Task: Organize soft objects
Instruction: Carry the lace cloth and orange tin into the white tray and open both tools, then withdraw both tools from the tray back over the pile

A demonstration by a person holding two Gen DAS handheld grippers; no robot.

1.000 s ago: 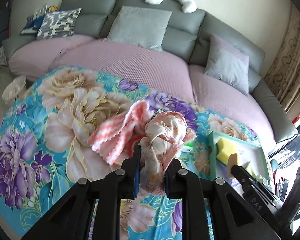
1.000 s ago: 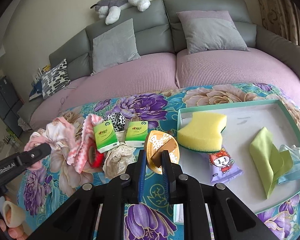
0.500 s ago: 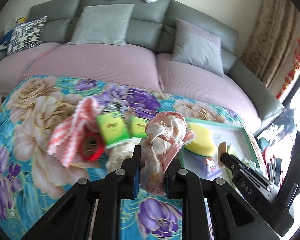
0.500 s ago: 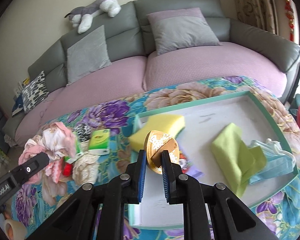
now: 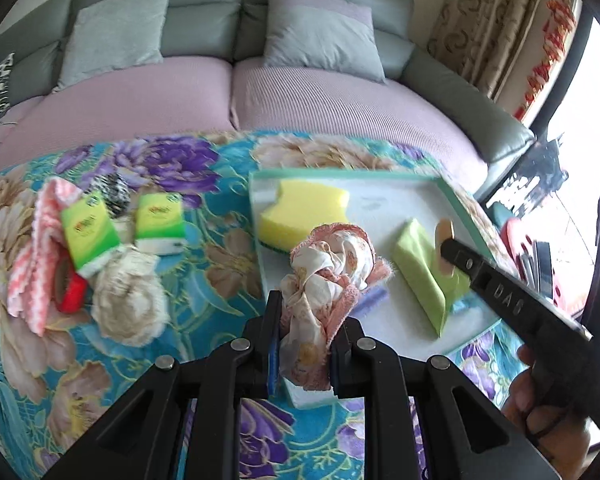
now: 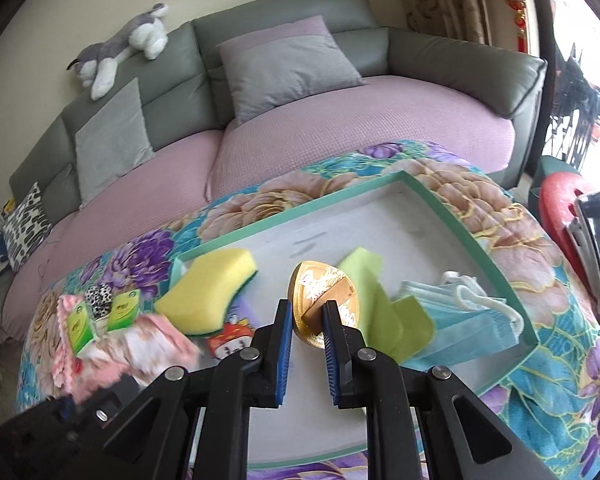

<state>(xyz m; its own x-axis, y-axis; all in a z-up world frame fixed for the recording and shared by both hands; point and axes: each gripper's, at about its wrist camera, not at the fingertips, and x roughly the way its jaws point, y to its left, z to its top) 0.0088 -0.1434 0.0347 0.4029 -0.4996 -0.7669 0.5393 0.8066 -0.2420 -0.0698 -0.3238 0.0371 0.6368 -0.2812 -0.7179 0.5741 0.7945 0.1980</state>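
1. My left hand-held gripper is clenched on a bundle of pink and floral cloth, held above the near left corner of the tray.
2. My right hand-held gripper grasps a gold pouch over the middle of the tray, just in front of the green cloth.
3. Already in the tray: the sponge, the green cloth, a mask and a small packet.
4. Bare tray floor shows near me and at the back; I judge the near part the better spot for both loads.
5. To do it well, I should lower each load until it touches the tray before letting go, pouch first, keeping the two grippers apart.
6. Two tissue packs and other soft things wait on the worktop.
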